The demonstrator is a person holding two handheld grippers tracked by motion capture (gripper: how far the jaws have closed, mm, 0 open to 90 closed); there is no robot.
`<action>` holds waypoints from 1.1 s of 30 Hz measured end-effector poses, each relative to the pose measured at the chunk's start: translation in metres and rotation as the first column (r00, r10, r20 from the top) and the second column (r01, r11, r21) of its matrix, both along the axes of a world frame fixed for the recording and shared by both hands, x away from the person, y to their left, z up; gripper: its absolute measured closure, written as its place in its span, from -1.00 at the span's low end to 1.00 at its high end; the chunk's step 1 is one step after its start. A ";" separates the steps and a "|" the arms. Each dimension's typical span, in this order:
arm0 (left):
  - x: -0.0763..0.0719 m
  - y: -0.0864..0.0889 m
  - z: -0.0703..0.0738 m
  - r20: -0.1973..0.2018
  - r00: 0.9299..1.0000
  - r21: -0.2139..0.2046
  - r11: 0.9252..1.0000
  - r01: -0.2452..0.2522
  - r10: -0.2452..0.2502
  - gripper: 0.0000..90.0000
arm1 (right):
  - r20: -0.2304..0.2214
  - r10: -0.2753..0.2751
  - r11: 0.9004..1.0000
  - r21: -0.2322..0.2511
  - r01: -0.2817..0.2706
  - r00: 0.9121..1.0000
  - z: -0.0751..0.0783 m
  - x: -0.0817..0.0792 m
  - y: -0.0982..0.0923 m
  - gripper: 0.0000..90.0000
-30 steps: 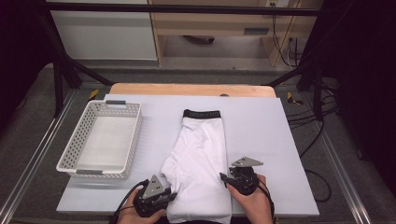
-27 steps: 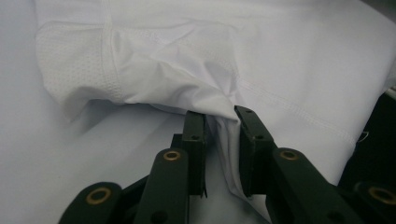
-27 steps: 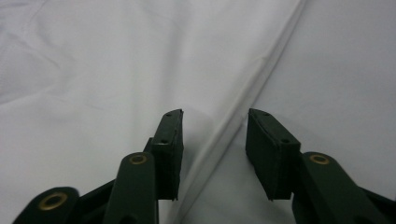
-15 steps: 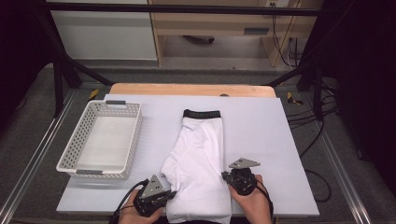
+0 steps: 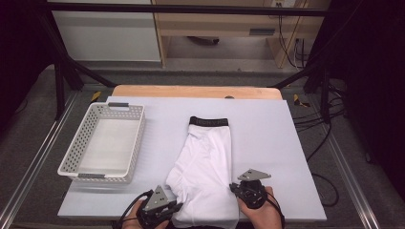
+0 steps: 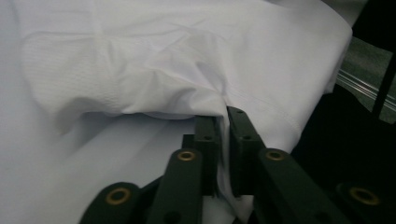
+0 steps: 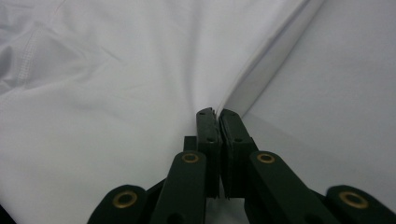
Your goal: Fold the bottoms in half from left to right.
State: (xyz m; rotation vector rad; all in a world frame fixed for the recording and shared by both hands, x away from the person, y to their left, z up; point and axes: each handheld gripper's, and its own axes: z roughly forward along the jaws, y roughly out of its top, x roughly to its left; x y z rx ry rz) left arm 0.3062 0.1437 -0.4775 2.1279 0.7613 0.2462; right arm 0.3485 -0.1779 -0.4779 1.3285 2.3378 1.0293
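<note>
White shorts [image 5: 205, 162] with a black waistband [image 5: 208, 122] lie flat in the middle of the white table [image 5: 267, 143], waistband at the far end. My left gripper [image 5: 177, 206] is at the garment's near left corner. In the left gripper view a fold of the white cloth [image 6: 163, 70] sits between its jaws [image 6: 223, 116], which have just been opening a little but still pinch it. My right gripper [image 5: 234, 188] is at the near right side. In the right gripper view its jaws [image 7: 215, 112] are shut on the folded edge of the cloth [image 7: 116, 70].
A white perforated basket [image 5: 71, 157] stands on the left part of the table, with nothing in it. A wooden strip [image 5: 191, 91] runs along the table's far edge. Black frame legs and cables stand beyond the table's corners.
</note>
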 end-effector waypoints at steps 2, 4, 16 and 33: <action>0.000 0.007 0.007 0.023 1.000 -0.002 1.000 -0.014 0.014 0.63 | -0.004 -0.004 1.000 0.007 0.004 1.000 0.000 0.000 -0.001 0.93; 0.000 0.015 0.016 0.063 0.997 -0.001 0.999 -0.042 0.042 0.56 | -0.003 0.003 1.000 0.006 -0.003 1.000 0.000 0.001 -0.001 0.92; 0.024 0.033 0.007 0.077 0.984 0.071 0.983 -0.169 0.163 0.42 | -0.003 0.001 1.000 0.014 -0.001 1.000 -0.001 0.001 -0.001 0.91; 0.046 0.017 -0.004 0.066 0.985 0.107 0.980 -0.166 0.159 0.95 | -0.003 0.003 1.000 0.007 -0.003 1.000 -0.001 0.001 0.000 0.92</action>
